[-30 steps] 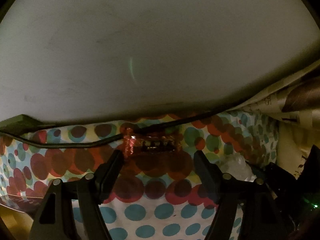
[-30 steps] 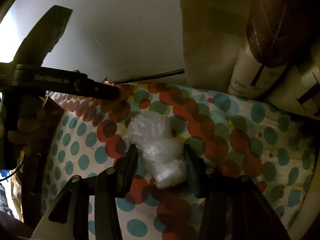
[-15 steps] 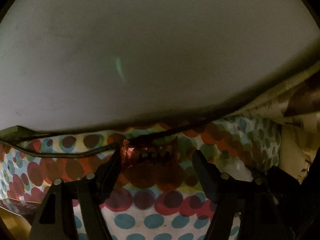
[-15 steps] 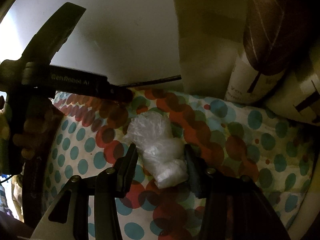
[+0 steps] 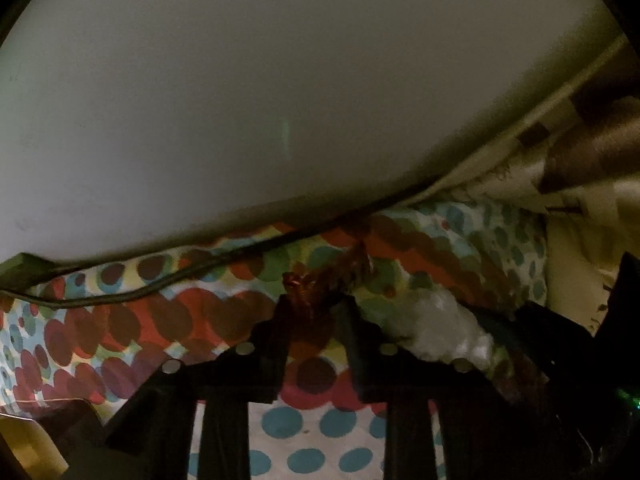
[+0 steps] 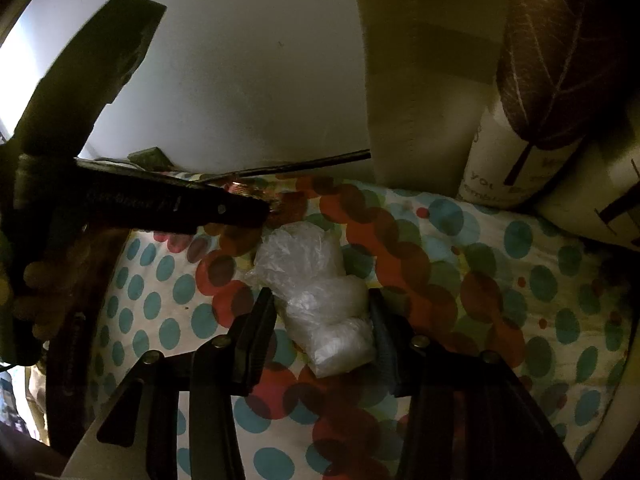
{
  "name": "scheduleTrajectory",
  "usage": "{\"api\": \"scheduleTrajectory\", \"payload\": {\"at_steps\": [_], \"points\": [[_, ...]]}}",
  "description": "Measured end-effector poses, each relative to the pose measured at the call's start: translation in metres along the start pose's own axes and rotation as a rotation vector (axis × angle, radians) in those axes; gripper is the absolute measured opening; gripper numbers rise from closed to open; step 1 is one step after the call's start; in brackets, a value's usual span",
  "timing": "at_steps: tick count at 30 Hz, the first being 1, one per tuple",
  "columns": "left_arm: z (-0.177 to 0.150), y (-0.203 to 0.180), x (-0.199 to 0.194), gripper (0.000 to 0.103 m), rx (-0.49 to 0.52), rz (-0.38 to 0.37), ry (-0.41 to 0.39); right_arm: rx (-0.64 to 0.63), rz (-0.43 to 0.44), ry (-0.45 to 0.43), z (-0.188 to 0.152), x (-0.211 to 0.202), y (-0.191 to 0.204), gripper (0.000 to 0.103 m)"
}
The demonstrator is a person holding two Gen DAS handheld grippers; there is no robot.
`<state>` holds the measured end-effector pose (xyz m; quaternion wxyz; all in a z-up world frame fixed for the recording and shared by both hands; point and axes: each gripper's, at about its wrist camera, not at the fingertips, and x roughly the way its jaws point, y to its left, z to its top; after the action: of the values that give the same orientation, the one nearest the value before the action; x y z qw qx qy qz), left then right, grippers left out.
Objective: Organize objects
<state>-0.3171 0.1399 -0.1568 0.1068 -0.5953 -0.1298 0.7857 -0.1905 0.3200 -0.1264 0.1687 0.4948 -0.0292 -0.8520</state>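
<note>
A bed [image 6: 540, 280] covered with a sheet printed in teal, red, brown and green dots carries everything. A crumpled clear plastic bag [image 6: 320, 300] is laid directly on the sheet, between the fingers of the right tool [image 6: 322, 322] and reaching ahead of them. A small reddish shiny wrapper [image 5: 316, 286] is seen at the fingertips of the left tool [image 5: 314, 308], its far end stretching toward the wall; whether it rests on the sheet cannot be told. A dark cable [image 5: 160, 286] is run along the far edge of the bed, beyond both tools. Patterned pillows [image 6: 520, 100] are propped at the bed's far right, ahead of the right tool.
</note>
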Motion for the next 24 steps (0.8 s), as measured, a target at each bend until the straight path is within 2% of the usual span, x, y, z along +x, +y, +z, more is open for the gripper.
{"api": "scheduleTrajectory", "payload": {"at_steps": [4, 5, 6, 7, 8, 12, 15, 17, 20, 24], "points": [[-0.005, -0.004, -0.002, 0.024, -0.002, -0.003, -0.001, 0.005, 0.006, 0.001, -0.001, -0.001, 0.0, 0.042], [-0.004, -0.008, -0.005, 0.027, 0.008, -0.005, -0.012, 0.007, 0.008, 0.002, -0.001, -0.002, 0.0, 0.042], [-0.003, -0.007, -0.011, 0.031, 0.028, 0.009, -0.025, 0.007, 0.009, 0.003, -0.002, -0.003, -0.001, 0.043], [-0.001, -0.002, -0.016, 0.042, 0.05, 0.017, -0.025, 0.007, 0.008, 0.004, -0.002, -0.004, -0.001, 0.043], [0.001, -0.004, -0.02, 0.048, 0.083, 0.031, -0.026, 0.008, 0.008, 0.006, -0.003, -0.003, -0.001, 0.043], [0.005, -0.011, -0.026, 0.057, 0.208, 0.065, -0.007, 0.021, 0.011, 0.013, -0.001, -0.003, -0.007, 0.043], [0.009, -0.017, -0.021, 0.057, 0.303, 0.078, 0.032, 0.025, 0.013, 0.014, -0.001, -0.002, -0.007, 0.043], [0.011, -0.023, -0.012, 0.057, 0.351, 0.057, 0.06, 0.027, 0.014, 0.014, 0.0, -0.002, -0.008, 0.043], [0.018, -0.022, -0.003, 0.057, 0.377, 0.018, 0.113, 0.03, 0.014, 0.013, 0.001, -0.002, -0.008, 0.043], [0.026, -0.022, 0.004, 0.057, 0.425, 0.004, 0.145, 0.036, 0.015, 0.012, 0.002, -0.001, -0.007, 0.043]]}}
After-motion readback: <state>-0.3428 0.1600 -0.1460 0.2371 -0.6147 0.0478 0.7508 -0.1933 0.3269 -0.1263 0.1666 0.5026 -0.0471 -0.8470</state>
